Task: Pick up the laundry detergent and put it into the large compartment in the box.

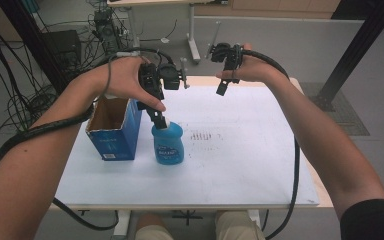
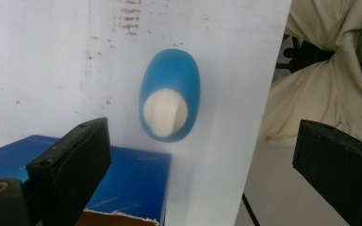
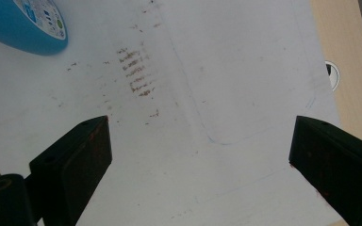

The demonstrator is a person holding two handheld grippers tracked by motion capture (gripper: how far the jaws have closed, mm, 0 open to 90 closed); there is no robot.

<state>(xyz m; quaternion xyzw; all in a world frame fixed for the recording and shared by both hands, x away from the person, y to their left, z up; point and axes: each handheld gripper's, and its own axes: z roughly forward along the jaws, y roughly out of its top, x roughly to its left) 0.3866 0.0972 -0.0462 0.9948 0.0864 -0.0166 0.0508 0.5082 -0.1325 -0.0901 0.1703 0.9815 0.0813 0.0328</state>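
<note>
Blue bottle (image 1: pixel 168 144) stands beneath the left gripper (image 1: pixel 159 119), both grippers' jaws wide.

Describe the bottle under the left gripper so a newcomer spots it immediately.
On the white table, look left of centre beside the open blue carton. The blue bottle stands upright just right of it, under the left gripper: rounded plastic with a white cap, unlike the square-edged carton.

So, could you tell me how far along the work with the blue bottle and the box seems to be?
Done: the blue bottle stands upright on the table beside the open blue box. In hand: the left hand-held gripper hovers open above its white cap. Left: probably gripping the bottle. The right hand-held gripper waits open.
</note>
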